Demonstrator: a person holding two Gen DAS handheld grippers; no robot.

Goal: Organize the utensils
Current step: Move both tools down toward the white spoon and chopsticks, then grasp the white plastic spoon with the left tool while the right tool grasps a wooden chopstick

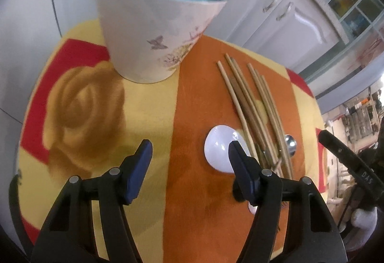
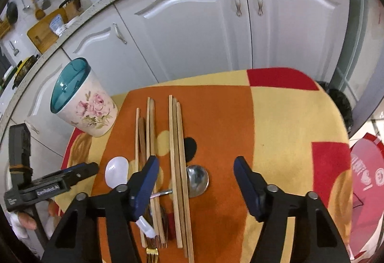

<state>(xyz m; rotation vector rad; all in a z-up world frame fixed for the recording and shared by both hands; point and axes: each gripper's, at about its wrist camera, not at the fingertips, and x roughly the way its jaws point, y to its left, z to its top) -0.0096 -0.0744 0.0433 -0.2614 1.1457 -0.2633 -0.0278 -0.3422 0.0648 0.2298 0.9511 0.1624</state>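
We're at the reach-in step, nothing picked up yet. Utensils lie in a loose bundle on the orange strip of the tablecloth [image 2: 216, 119]: chopsticks [image 2: 176, 143] side by side, a white plastic spoon [image 2: 117, 173] at their left, a metal spoon [image 2: 197, 180] w/ its bowl just right of them, and a gold fork [image 2: 151, 252] poking out at the near end, partly hidden. The holder [image 1: 153, 30], a floral cup w/ a teal rim, stands upright on the yellow part of the cloth, left of the bundle and apart from it.

Left gripper [image 1: 190, 162] hovers over the cloth w/ jaws partway open, nothing between them; its right finger sits in front of the white spoon's bowl, contact we can't tell. Right gripper [image 2: 195, 175] is also partway open and empty, straddling the right-hand chopsticks and the metal spoon from above; pads aren't pressing on anything.

Next move, as we judge it: right gripper drops the rest of the way and closes on the chopsticks or metal spoon. Thin sticks lie flat on soft cloth, so the fingertips need to get low and square to them, else they'll roll or scatter. Then lift, tip upright, carry to the holder's open top.
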